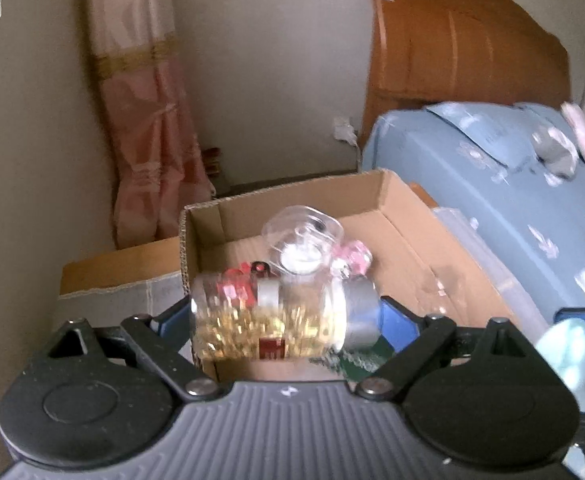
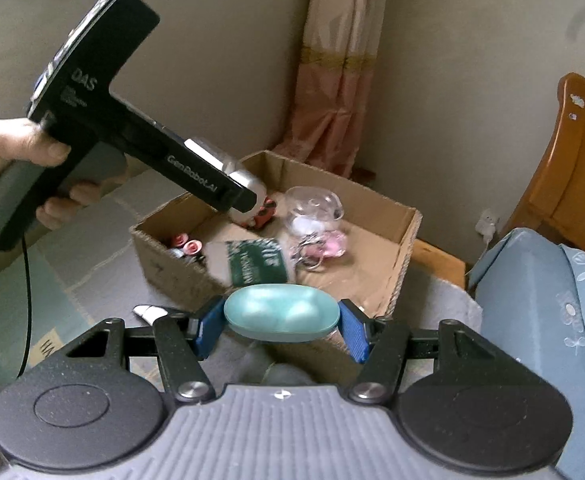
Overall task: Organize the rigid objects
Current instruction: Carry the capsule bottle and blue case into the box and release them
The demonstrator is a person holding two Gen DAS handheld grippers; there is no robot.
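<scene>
Clear jar [image 1: 268, 316] pinched by left tongs [image 1: 284, 320] | teal oval case [image 2: 281, 313] pinched by right tongs [image 2: 280, 326] | cardboard box [image 2: 406, 236] below

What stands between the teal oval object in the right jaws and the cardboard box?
Nothing visible. The teal oval object is held just before the cardboard box, whose top is open. The left gripper holds a jar over it.
</scene>
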